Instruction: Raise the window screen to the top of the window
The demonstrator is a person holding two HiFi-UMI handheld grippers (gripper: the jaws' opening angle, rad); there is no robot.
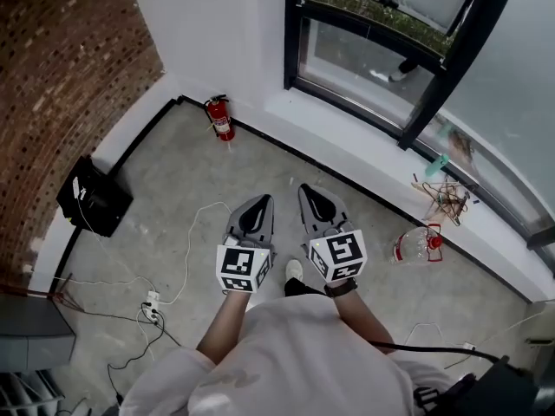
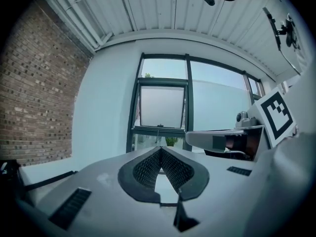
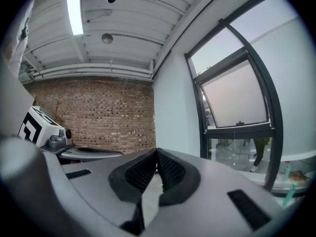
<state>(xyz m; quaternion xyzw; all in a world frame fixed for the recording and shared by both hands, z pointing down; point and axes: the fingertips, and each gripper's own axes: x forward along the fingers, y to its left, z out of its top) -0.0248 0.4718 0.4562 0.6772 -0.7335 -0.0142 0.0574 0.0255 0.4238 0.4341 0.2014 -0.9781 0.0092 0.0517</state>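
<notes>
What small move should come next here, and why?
Probably step closer and open the right gripper: both it and the left gripper are shut, empty and well short of the window screen, whose bottom bar hangs partway down.

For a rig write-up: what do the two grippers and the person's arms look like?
The left gripper and right gripper are pale grey shells with black ribbed pads. Each carries a white cube with black square markers. The person wears a white short-sleeved top and a dark band on the right wrist.
</notes>
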